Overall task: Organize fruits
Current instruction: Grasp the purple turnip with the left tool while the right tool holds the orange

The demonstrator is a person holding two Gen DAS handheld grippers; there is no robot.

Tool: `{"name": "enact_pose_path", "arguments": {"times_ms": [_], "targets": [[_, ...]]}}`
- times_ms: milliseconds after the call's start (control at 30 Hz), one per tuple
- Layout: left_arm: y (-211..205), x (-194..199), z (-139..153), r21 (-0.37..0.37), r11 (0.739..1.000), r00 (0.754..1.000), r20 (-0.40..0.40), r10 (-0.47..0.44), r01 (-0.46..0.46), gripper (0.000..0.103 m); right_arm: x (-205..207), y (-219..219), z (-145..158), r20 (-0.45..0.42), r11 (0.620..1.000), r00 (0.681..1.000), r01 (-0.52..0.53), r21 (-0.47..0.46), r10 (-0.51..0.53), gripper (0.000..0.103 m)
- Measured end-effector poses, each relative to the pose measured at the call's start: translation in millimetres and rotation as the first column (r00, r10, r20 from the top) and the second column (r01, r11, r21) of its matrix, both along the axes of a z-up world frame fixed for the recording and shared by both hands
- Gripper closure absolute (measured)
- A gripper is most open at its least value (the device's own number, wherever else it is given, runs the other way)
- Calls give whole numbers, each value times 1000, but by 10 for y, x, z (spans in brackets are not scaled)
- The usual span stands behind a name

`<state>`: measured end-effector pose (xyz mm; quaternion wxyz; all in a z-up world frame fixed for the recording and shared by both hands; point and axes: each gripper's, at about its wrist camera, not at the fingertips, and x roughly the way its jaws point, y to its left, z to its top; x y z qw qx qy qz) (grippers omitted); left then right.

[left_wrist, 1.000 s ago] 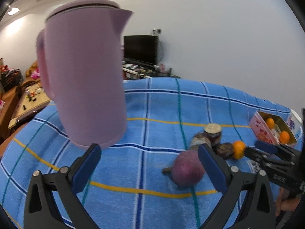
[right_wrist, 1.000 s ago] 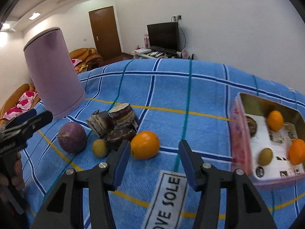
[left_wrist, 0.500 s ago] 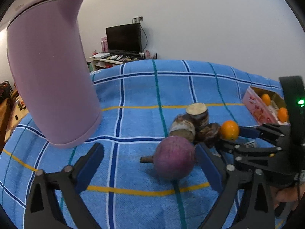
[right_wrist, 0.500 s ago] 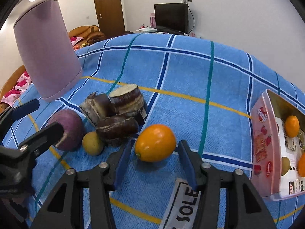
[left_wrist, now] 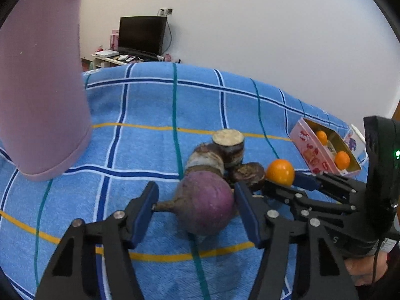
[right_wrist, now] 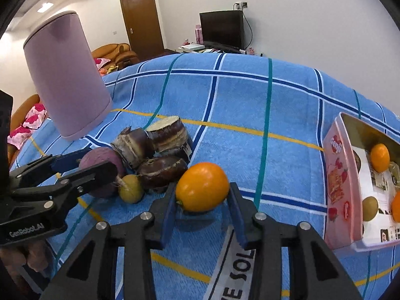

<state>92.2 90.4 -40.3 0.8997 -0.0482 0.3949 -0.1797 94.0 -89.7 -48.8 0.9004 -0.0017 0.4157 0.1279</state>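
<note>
Right wrist alone shows small yellow fruit (right_wrist: 131, 192); right gripper (right_wrist: 202, 208) brackets orange (right_wrist: 202, 187), left gripper (left_wrist: 195, 208) brackets purple root (left_wrist: 205, 201), both spread.

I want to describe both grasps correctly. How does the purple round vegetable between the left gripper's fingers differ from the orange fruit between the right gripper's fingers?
The purple vegetable is dull purple; the orange fruit is bright and glossy. The vegetable is larger and has a thin root tail pointing sideways; the fruit is smooth and oval. The left gripper stands wide around the vegetable; the right gripper sits closer around the fruit. Both rest on the blue checked cloth, not yet lifted.
</note>
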Motion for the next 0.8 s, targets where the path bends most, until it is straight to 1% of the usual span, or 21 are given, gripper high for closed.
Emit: {"name": "enact_pose_path", "arguments": {"times_ms": [67, 200, 267, 400, 467, 533, 633, 667, 700, 733, 767, 800], "targets": [[-16, 2, -4, 5, 1000, 1000, -1, -1, 1, 39, -27, -21, -5, -6, 1000, 1000, 2, 16, -2, 61], [-11, 54, -44, -27, 999, 999, -32, 19, -20, 38, -64, -71, -5, -13, 999, 1000, 10, 37, -10, 61], [-39, 31, -33, -9, 1000, 999, -21, 28, -28, 39, -70, -79, -4, -15, 999, 1000, 14, 41, -13, 61], [-69, 7, -28, 1, 1000, 1000, -12, 18, -18, 41, -143, -132, 22, 2, 998, 1000, 26, 57, -26, 61], [-35, -27, -29, -14, 1000, 1000, -17, 11, -11, 42, -193, -176, 48, 18, 997, 999, 34, 73, -36, 61], [10, -57, -28, -33, 999, 999, -21, 25, -25, 43, -252, -233, 92, 45, 995, 998, 43, 89, -47, 61], [96, -117, 45, -44, 998, 998, 26, 52, -51, 44, -318, -281, 155, 84, 992, 995, 47, 117, -57, 61], [135, -146, 94, -63, 996, 997, 54, 62, -59, 46, -350, -300, 181, 102, 991, 993, 44, 129, -57, 61], [177, -173, 143, -85, 994, 994, 80, 73, -66, 54, -370, -292, 195, 114, 990, 992, 43, 134, -58, 61], [205, -185, 173, -99, 992, 992, 99, 81, -71, 71, -401, -302, 222, 133, 989, 989, 41, 141, -60, 61], [252, -209, 223, -134, 989, 988, 133, 82, -64, 97, -419, -302, 242, 151, 989, 987, 40, 143, -62, 61], [288, -220, 244, -150, 986, 984, 147, 97, -75, 96, -446, -297, 266, 172, 990, 983, 40, 138, -64, 61]]}}
